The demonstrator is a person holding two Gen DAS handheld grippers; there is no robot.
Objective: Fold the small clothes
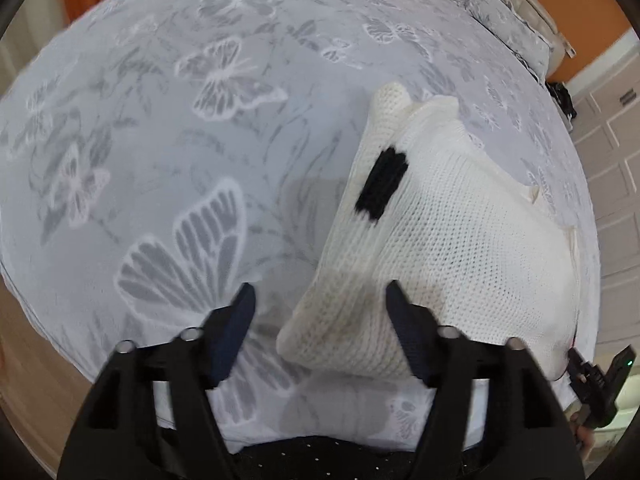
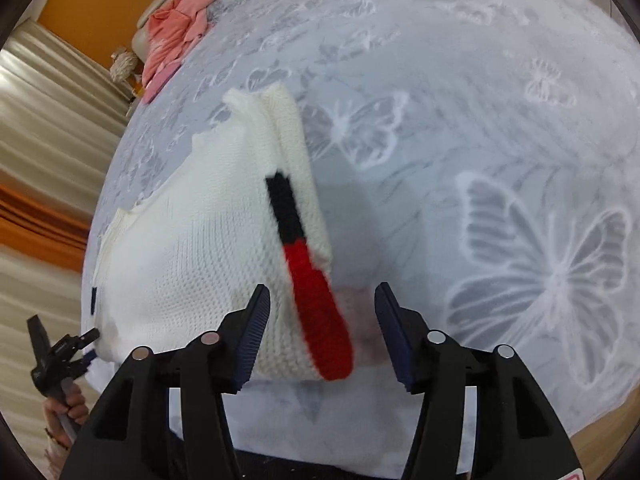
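White knit sweater [image 1: 448, 240] lying folded on butterfly bedspread [image 1: 160, 120]. Left gripper [image 1: 320, 312] hovering spread at sweater's near corner; right gripper [image 2: 322, 312] spread, straddling its red stripe [image 2: 320, 312]. Pink garment [image 2: 176, 36] far beyond sweater.

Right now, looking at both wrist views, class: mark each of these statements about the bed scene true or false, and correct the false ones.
1. The left gripper is shut on the white knit garment. False: its fingers stand apart, open.
2. The right gripper is open. True.
3. The garment carries a black patch and a red patch. True.
4. The bedspread is plain blue. False: it is pale with grey butterflies.
5. Pink clothing lies at the far end of the bed. True.
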